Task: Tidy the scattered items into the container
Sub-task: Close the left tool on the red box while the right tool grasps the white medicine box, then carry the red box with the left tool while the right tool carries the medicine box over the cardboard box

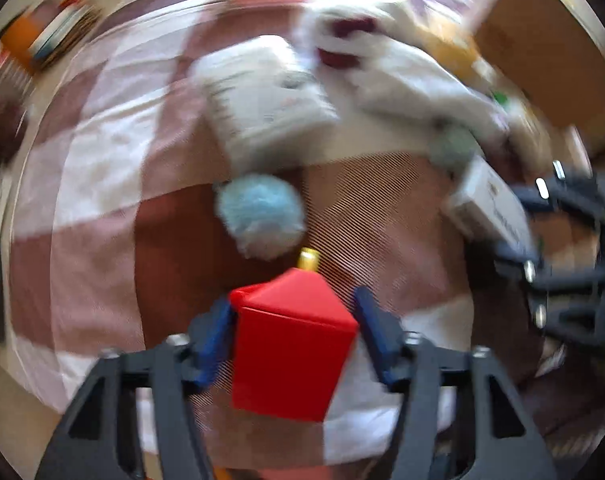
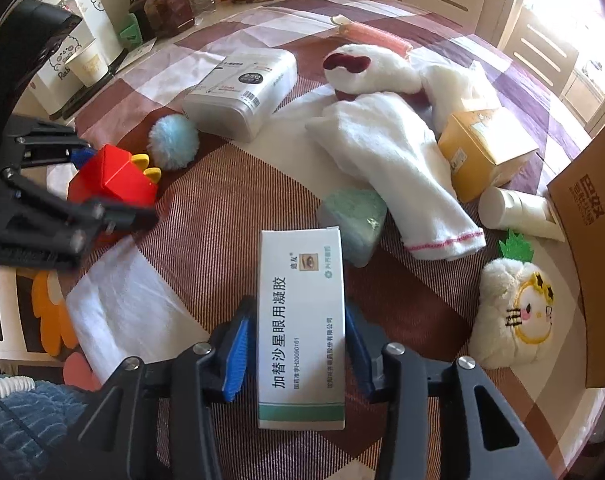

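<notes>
— Right gripper (image 2: 298, 344)? Clamped on white medicine box (image 2: 302, 328), above the cloth (image 2: 230, 208).
— And left gripper (image 1: 294, 320)? Clamped on red block (image 1: 294, 344), held over the cloth too.
— Further out? Green sponge (image 2: 352, 220), blue pompom (image 2: 173, 142), white towel (image 2: 398, 176).
— Container? Cardboard box (image 2: 594, 248), far right.

Motion-blurred left view, right-side window glare

Left tongs (image 1: 292, 340) and right tongs (image 2: 294, 344), black frames, blue finger pads (image 2: 234, 360), silver screws
</notes>
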